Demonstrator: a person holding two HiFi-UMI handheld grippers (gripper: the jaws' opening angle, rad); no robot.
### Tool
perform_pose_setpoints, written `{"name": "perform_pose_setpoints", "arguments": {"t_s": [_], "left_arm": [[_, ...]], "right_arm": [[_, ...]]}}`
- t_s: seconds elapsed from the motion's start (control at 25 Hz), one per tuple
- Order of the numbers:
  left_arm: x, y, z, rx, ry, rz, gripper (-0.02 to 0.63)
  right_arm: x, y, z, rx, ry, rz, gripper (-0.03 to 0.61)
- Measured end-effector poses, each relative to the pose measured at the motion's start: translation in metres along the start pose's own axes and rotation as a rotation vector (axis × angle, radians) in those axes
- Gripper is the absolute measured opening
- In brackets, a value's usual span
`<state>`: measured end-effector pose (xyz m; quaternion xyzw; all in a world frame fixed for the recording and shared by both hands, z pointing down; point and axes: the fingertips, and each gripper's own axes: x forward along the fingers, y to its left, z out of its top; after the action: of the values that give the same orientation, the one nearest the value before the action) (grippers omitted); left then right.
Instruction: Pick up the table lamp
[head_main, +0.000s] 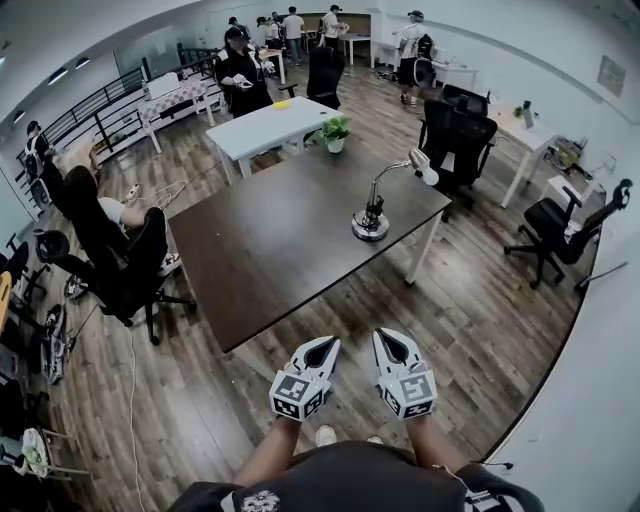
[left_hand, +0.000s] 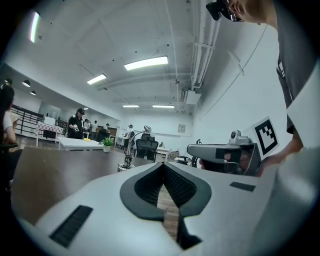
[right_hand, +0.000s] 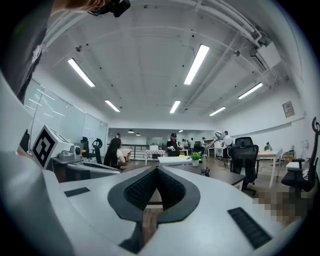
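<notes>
Standing on dark table (head_main: 270, 250), chrome gooseneck table lamp (head_main: 372, 214), left gripper (head_main: 323, 349) and right gripper (head_main: 391, 346) fingers closed, empty.

Held level and side by side ahead of the person's waist on outstretched forearms (head_main: 268, 458), the left gripper (head_main: 322, 346) and the right gripper (head_main: 391, 342) point forward, each with both jaws closed tip to tip and nothing between them.
</notes>
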<state>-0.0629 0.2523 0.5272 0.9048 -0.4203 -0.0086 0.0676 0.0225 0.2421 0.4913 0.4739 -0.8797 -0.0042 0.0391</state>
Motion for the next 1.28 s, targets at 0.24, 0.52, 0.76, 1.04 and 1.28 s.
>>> {"name": "perform_pose_setpoints", "arguments": {"t_s": [0.24,0.52,0.76,1.04,1.28], "left_arm": [[-0.002,0.016,-0.002,-0.01,-0.009,-0.011,0.006],[-0.002,0.032,-0.003,-0.023,-0.006,-0.018,0.006],[0.019,0.044,-0.006,-0.029,0.01,-0.016,0.006],[0.068,0.059,-0.002,-0.014,0.024,0.006,0.006],[0.119,0.067,0.004,-0.002,0.033,0.022,0.006]], "right_arm": [[0.01,0.003,0.004,0.053,-0.044,-0.027,0.028],[0.021,0.006,0.0,0.057,-0.014,-0.043,0.028],[0.037,-0.016,-0.009,0.086,0.006,-0.051,0.028],[0.071,-0.057,-0.011,0.092,-0.004,-0.009,0.028],[0.094,-0.101,-0.012,0.099,-0.007,0.019,0.028]]}}
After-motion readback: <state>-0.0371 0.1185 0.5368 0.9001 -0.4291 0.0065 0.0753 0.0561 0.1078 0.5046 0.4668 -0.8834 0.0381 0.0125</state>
